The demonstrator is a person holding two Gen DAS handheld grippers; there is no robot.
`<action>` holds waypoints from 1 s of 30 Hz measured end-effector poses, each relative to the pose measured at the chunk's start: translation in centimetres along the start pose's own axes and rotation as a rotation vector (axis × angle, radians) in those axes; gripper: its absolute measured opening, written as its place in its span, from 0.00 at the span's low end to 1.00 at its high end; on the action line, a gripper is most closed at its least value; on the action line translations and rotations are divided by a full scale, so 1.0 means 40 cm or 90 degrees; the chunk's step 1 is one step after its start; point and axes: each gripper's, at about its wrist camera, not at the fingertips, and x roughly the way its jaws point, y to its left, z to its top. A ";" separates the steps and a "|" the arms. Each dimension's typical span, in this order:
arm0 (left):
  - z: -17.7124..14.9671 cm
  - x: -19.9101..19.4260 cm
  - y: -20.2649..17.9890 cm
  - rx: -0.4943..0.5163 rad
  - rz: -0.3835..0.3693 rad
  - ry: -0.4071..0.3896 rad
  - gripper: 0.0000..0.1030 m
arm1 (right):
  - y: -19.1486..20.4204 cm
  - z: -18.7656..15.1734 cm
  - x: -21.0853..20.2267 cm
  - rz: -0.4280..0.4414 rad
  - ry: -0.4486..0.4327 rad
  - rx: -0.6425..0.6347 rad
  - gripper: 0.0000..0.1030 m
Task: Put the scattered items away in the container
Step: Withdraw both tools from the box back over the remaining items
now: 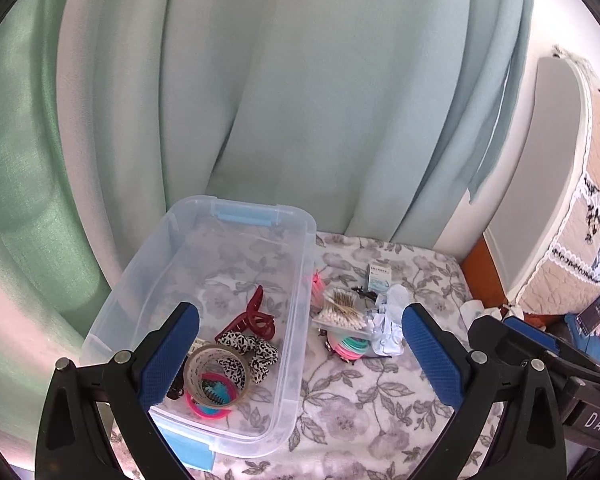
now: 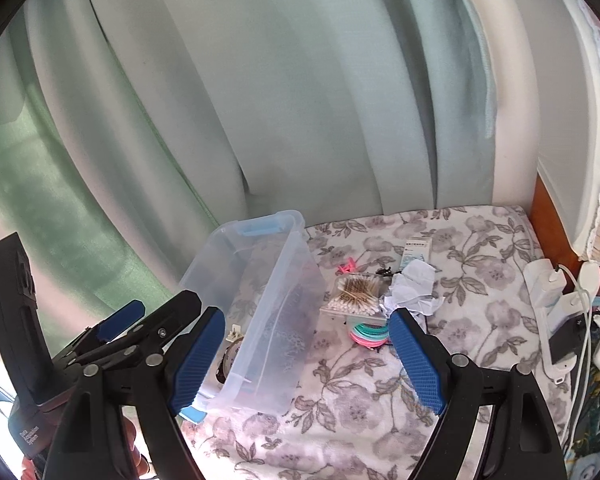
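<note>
- The clear plastic container [image 1: 220,320] is seen left of centre in the left wrist view, set on a floral-patterned cloth [image 1: 364,400], with pale green curtains [image 1: 280,100] filling the upper frame.
- Inside it, a dark red claw clip [image 1: 260,314], a leopard-print scrunchie [image 1: 252,354], a roll of tape [image 1: 216,376] and a pink ring [image 1: 208,410] are held.
- Just right of the container, a loose pile is left on the cloth: a pack of cotton swabs [image 1: 342,310], coloured hair ties [image 1: 350,348], crumpled white paper [image 1: 388,328] and a small box [image 1: 380,276].
- The left tongs [image 1: 300,360] are spread wide at the lower frame; nothing is gripped.
- The right tongs [image 2: 306,356] are likewise spread wide and empty, with the hair ties [image 2: 370,334] just beyond the right pad.
</note>
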 end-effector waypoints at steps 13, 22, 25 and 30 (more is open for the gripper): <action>-0.023 0.035 -0.099 0.042 -0.008 0.036 0.98 | -0.105 -0.025 -0.029 -0.018 -0.004 0.039 0.84; -0.045 0.065 -0.149 0.047 -0.025 0.048 0.98 | -0.177 -0.044 -0.040 -0.026 -0.002 0.072 0.87; -0.052 0.075 -0.160 0.045 -0.035 0.056 0.98 | -0.198 -0.049 -0.043 -0.031 -0.003 0.081 0.89; -0.059 0.089 -0.178 0.043 -0.054 0.062 0.98 | -0.231 -0.056 -0.045 -0.045 -0.004 0.099 1.00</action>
